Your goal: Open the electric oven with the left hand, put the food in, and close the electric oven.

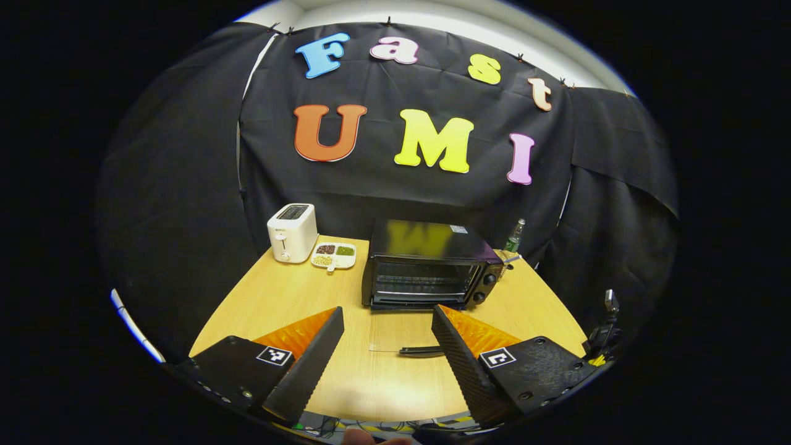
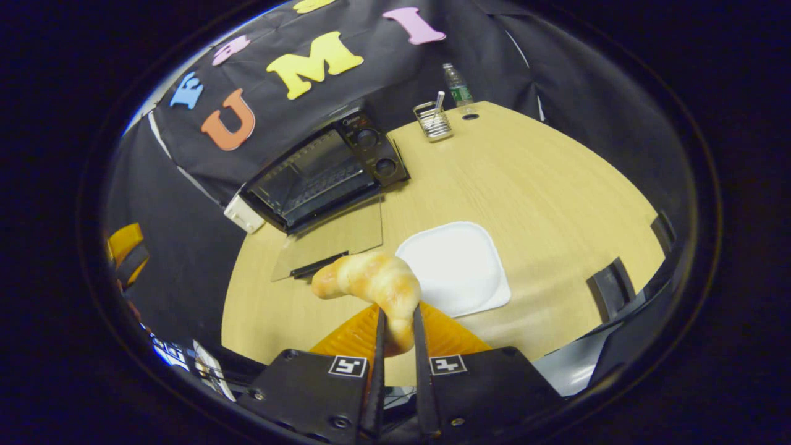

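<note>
Pinching one end of the croissant above the counter, the right gripper needs gentleness: soft, flaky, light. Left gripper fingers gape before the open oven.

Black cloth drapes the booth on every side, pinned along its top edge, with a strip of white wall showing above it. A light wooden desk with a rounded front edge fills the floor of the booth, evenly lit from above.
</note>
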A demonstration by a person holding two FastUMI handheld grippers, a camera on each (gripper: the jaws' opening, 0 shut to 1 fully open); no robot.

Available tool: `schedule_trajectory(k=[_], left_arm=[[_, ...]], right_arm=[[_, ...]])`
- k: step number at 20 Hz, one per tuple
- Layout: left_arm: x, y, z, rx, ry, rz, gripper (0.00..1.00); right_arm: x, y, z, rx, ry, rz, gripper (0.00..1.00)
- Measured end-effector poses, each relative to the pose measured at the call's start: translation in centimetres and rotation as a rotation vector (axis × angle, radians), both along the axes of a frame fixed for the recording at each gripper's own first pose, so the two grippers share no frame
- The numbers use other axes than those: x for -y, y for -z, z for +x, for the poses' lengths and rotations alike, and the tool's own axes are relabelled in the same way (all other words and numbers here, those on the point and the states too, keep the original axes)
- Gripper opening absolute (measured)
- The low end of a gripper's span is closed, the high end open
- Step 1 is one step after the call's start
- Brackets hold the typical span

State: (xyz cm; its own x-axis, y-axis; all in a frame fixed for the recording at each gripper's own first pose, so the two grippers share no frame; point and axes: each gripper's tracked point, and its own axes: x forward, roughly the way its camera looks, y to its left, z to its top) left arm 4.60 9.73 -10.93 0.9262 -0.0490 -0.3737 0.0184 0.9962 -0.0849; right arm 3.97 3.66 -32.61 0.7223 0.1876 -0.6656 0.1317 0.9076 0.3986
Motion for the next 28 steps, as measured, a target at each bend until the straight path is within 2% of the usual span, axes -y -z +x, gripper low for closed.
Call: schedule_trajectory(k=[5,10,13,17,23,28], left_arm=[[-4.4,0.3,-1.9,-0.020,-0.004,0.018,0.95],[-7.9,0.2,-3.4,-0.056,-0.060,0.027,0.95],[-9.4,0.7,-4.1,-0.084,-0.089,0.038,0.95],[-11.4,1.3,-5.2,-0.127,-0.144,0.034,0.95],[-13.6,1.5,-5.6,-0.154,-0.190,0.074,0.95],[-13.5,1.0,-5.3,-0.153,-0.175,0.098,0.95]], right_arm=[[-4.8,-2.3,6.3,0.114,0.064,0.009,0.22],[-8.9,-2.9,14.8,0.186,0.104,0.021,0.25],[-11.1,-1.9,20.1,0.199,0.102,-0.017,0.24],[-13.3,-2.0,26.4,0.243,0.134,0.020,0.22],[-14.1,-0.6,32.3,0.274,0.206,0.084,0.26],[-13.9,0.5,33.6,0.278,0.229,0.057,0.25]])
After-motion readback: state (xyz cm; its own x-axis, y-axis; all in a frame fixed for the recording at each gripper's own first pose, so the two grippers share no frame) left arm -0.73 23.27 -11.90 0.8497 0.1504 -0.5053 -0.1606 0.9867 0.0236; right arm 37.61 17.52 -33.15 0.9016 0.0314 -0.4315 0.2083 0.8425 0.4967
